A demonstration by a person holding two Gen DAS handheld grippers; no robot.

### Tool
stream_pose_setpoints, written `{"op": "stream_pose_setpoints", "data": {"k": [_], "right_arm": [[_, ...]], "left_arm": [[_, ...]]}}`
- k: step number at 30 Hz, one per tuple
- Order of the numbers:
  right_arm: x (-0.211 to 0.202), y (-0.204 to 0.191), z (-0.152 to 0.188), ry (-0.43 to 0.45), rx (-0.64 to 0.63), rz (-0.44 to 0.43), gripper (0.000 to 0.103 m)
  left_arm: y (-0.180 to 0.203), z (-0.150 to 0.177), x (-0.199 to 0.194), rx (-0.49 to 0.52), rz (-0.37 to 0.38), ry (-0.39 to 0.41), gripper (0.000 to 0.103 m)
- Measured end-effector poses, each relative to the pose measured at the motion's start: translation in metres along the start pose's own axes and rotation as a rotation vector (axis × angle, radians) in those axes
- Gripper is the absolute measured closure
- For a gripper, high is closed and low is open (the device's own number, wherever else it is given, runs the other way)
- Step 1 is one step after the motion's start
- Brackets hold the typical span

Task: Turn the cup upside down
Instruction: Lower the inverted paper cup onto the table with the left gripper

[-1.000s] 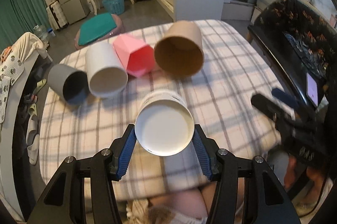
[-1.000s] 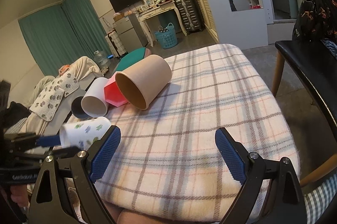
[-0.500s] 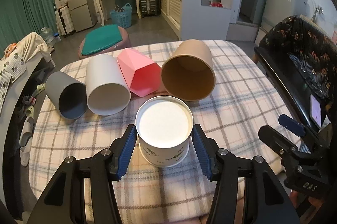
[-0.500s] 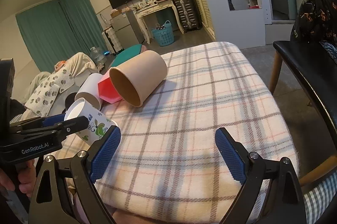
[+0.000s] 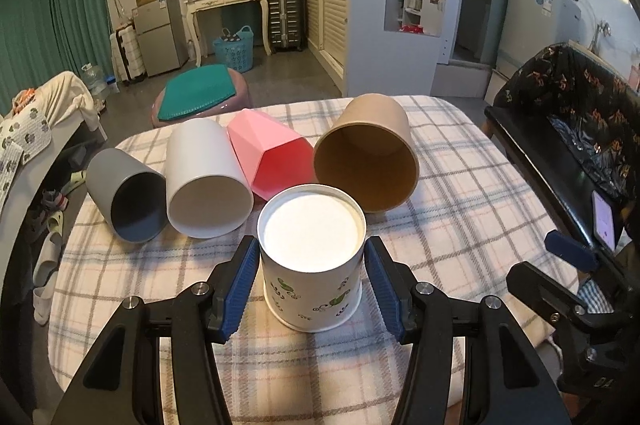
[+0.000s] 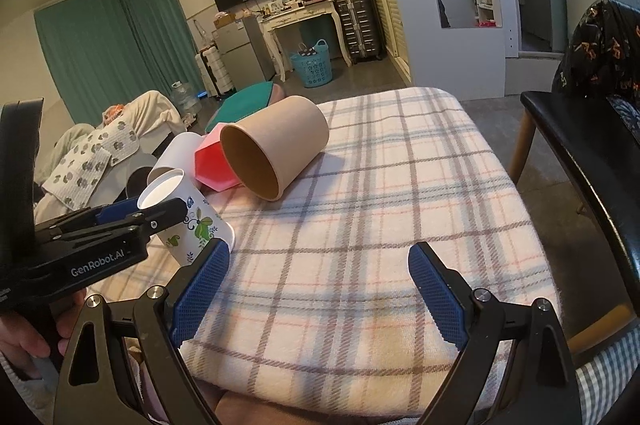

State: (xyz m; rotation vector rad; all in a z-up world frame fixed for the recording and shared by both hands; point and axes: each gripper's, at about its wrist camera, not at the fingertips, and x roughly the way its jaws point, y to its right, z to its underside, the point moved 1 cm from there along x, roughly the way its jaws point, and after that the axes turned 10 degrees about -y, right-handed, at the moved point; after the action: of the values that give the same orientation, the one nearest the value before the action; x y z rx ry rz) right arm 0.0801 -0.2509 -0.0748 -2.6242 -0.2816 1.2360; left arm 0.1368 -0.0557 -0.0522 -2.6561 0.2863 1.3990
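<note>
A white paper cup with a green leaf print stands upside down on the plaid cloth, its base up; it also shows in the right wrist view. My left gripper has a blue pad on each side of the cup, with a thin gap showing on both sides. The left gripper also shows at the left of the right wrist view. My right gripper is open and empty above the table's near edge; one of its fingers shows at the right of the left wrist view.
Four cups lie on their sides behind it, mouths toward me: grey, white, pink, brown. The plaid-covered table is small. A black chair stands to the right.
The left gripper lowered the printed cup onto the cloth, base up, and its pads have eased off the cup's sides. The right gripper stayed put.
</note>
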Motion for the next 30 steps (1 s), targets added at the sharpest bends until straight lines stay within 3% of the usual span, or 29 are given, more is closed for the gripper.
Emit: {"op": "stream_pose_setpoints", "data": {"k": [5, 16, 18, 24, 30], "right_arm": [[-0.004, -0.009, 0.000, 0.002, -0.022, 0.014, 0.012], [-0.027, -0.029, 0.001, 0.037, -0.070, 0.056, 0.012], [-0.031, -0.033, 0.001, 0.049, -0.081, 0.061, 0.012], [-0.044, -0.043, 0.001, 0.084, -0.108, 0.084, 0.012], [-0.059, -0.055, 0.003, 0.136, -0.137, 0.105, 0.012]], "left_arm": [[-0.002, 0.003, -0.002, -0.010, 0.003, 0.014, 0.033], [-0.011, -0.001, -0.023, -0.030, 0.015, 0.099, 0.032], [-0.012, -0.001, -0.030, -0.038, 0.007, 0.129, 0.026], [-0.016, 0.002, -0.065, -0.045, -0.020, 0.242, 0.022], [-0.017, 0.026, -0.104, -0.058, -0.073, 0.385, 0.014]]}}
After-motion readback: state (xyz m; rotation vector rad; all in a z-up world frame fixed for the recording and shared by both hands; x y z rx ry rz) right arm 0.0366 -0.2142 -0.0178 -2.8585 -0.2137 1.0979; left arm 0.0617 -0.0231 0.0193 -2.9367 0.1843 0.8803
